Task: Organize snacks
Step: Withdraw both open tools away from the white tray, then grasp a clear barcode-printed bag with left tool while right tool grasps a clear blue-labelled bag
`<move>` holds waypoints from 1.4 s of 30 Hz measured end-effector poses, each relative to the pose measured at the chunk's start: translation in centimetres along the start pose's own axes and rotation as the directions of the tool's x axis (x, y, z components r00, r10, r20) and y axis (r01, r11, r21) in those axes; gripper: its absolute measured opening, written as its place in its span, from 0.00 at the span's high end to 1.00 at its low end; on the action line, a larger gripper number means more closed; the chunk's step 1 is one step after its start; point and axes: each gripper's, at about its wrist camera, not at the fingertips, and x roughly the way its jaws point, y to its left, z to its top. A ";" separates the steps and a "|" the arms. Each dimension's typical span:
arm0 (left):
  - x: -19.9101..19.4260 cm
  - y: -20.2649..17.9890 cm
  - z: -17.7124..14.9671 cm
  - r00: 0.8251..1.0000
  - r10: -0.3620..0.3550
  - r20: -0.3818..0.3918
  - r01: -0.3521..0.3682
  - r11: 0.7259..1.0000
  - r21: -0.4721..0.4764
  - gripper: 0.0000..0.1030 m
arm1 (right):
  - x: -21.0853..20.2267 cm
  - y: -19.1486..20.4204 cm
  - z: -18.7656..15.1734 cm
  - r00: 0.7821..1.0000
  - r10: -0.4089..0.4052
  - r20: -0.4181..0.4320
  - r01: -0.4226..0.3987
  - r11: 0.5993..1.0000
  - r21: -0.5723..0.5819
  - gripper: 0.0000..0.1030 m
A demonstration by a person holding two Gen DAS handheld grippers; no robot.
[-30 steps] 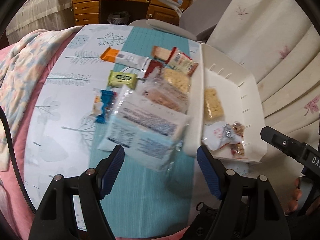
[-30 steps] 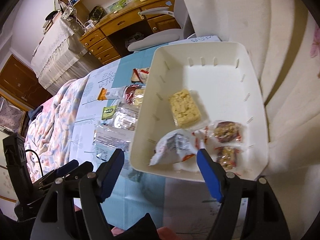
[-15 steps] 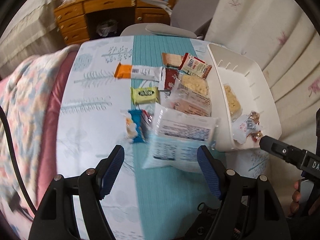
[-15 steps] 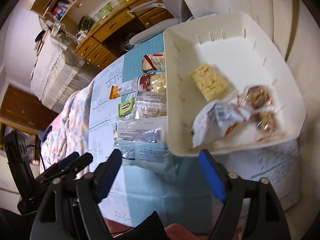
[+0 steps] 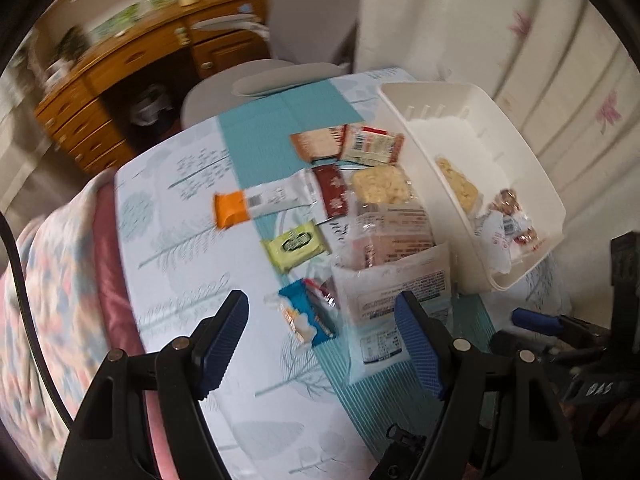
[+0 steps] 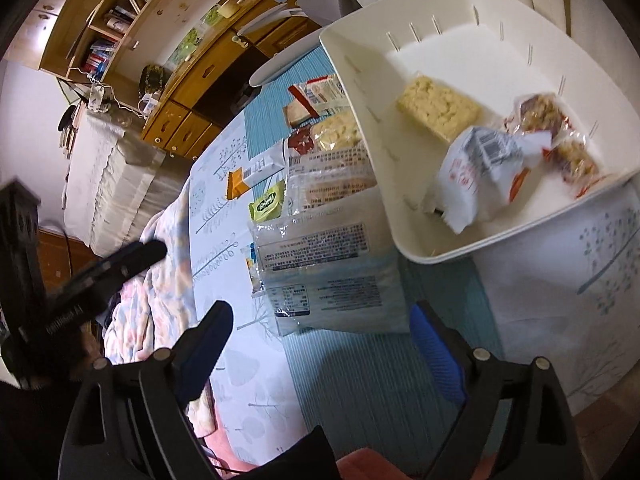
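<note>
Several snack packets lie on the patterned tablecloth beside a white bin (image 5: 524, 168) (image 6: 360, 64). The bin holds a yellow cracker pack (image 6: 438, 108), a white wrapper (image 6: 476, 168) and two nut bars (image 6: 560, 132). Outside it lie a large clear bag with a printed label (image 5: 394, 304) (image 6: 324, 268), a blue packet (image 5: 308, 316), a green packet (image 5: 298, 246) and an orange-ended bar (image 5: 256, 206). My left gripper (image 5: 322, 338) is open above the blue packet and the large bag. My right gripper (image 6: 322, 346) is open above the bag's near end.
A quilt (image 5: 48, 300) covers the bed at the left table edge. A grey chair (image 5: 280, 76) and a wooden desk (image 5: 132, 68) stand beyond the far edge. White curtains (image 5: 520, 40) hang behind the bin.
Both grippers have swung left and pulled back from the bin. The large clear bag now sits ahead of the right gripper. No snack has moved.
</note>
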 end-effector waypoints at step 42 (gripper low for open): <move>21.6 -1.4 6.5 0.858 -0.458 -0.232 0.388 0.875 -0.290 0.29 | 9.0 -5.4 0.2 0.984 0.175 0.026 -0.174 0.984 -0.038 0.50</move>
